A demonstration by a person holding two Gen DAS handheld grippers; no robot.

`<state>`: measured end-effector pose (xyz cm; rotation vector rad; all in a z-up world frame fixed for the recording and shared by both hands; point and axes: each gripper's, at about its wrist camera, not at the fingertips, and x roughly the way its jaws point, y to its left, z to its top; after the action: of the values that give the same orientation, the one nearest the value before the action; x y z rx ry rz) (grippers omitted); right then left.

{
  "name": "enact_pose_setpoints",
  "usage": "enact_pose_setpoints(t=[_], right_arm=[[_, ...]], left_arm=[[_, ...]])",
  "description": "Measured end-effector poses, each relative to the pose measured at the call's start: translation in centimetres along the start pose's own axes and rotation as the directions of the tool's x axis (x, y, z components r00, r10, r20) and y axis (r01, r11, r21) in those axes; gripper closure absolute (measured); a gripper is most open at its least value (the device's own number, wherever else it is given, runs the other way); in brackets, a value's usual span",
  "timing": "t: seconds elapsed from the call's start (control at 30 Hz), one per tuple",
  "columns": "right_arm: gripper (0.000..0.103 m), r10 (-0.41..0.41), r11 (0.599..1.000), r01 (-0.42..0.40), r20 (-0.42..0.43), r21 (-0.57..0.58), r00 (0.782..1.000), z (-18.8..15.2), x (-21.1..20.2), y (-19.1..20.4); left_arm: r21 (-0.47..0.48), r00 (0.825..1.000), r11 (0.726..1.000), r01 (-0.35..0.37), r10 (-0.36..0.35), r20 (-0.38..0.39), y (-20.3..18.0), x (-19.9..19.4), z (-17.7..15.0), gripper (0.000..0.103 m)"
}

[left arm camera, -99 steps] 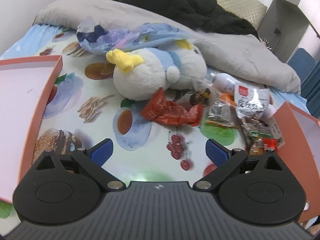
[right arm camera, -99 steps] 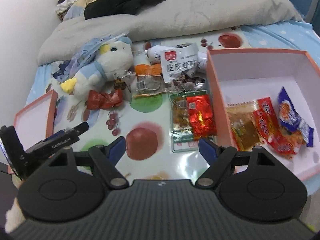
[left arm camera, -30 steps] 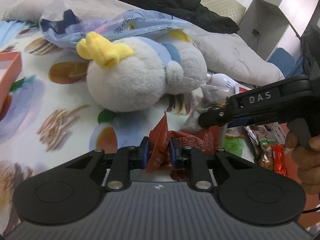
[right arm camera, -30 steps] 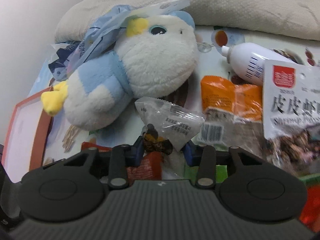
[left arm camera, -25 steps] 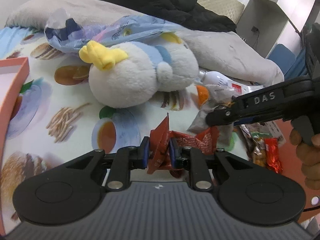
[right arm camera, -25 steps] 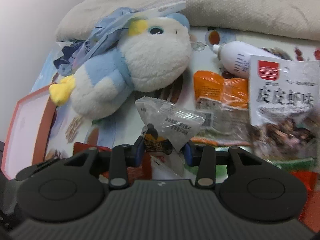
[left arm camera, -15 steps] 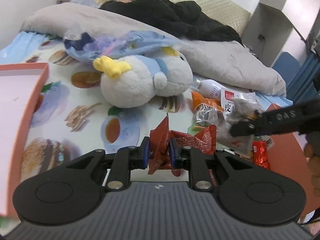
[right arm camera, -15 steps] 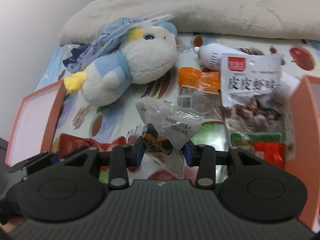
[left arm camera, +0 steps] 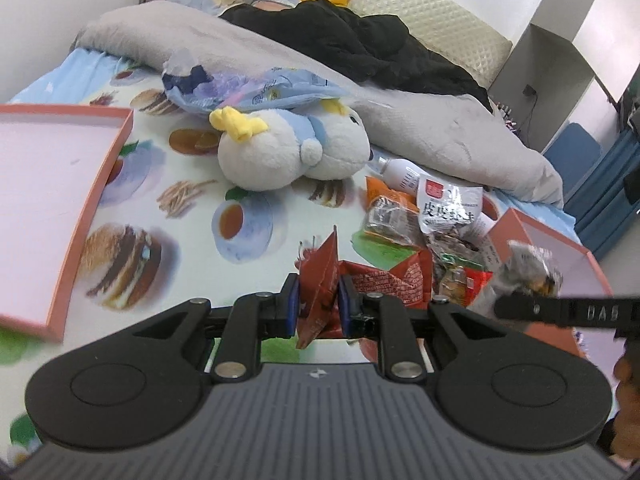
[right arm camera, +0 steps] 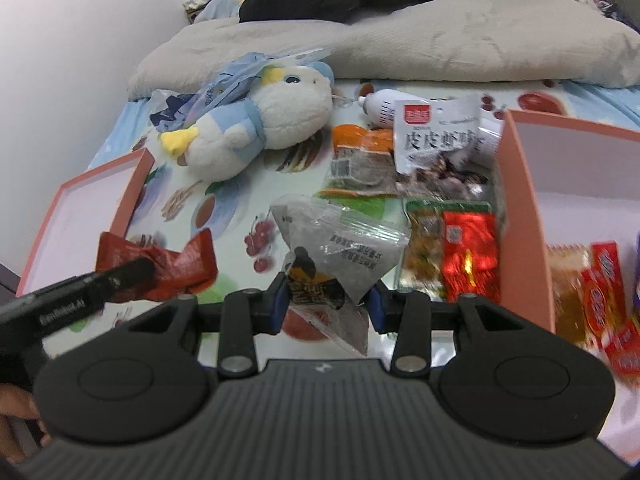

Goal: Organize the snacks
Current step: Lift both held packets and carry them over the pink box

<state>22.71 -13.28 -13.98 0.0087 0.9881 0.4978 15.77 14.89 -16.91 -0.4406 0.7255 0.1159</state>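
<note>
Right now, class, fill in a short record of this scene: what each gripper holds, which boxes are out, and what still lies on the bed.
left gripper: shut on the red snack packet
right gripper: shut on the clear snack packet
right box: holds several snack packs
left box: inside looks bare
loose on bedsheet: white snack bag, orange pack, green-edged pack, white bottle
not a snack: plush bird
</note>
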Motion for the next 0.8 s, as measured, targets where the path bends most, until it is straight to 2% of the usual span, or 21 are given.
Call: enact_pose_setpoints(t=[0.07,0.23,0.37,0.53,0.8], right_arm=[[0.060,0.000,1.000,0.000,0.000,0.003,1.000,-1.1,-0.8,-0.1],[0.060,-0.019,1.000,0.019,0.013,-0.015,1.000,-3.4,-2.5,0.3],[0.060,-0.026,0.999,0.025,0.029,0.023,0.999,-4.2,-3.5,-0.1],[0.060,-0.042,0.999,0.039,0.064,0.037,0.997,-3.8,-5.2,-1.0],[0.060,-0.090,0.995,0.082,0.166,0.056,0.982,-1.2,-9.2,-3.2]], left_arm=[[-0.026,1.000,1.000,0.010,-0.010,-0.005,-0.2,-0.7,-0.4,0.080],[0.010,1.000,1.000,0.019,-0.019,-0.017,-2.1,-2.0,-1.4,0.080],[0.022,0.999,0.999,0.034,-0.033,-0.037,-3.4,-2.3,-2.1,0.080],[0.016,0.998,0.998,0.063,-0.063,-0.032,-4.9,-2.6,-1.3,0.080],[0.073,0.992,0.989,0.126,-0.127,0.008,-9.4,-3.3,2.2,0.080]])
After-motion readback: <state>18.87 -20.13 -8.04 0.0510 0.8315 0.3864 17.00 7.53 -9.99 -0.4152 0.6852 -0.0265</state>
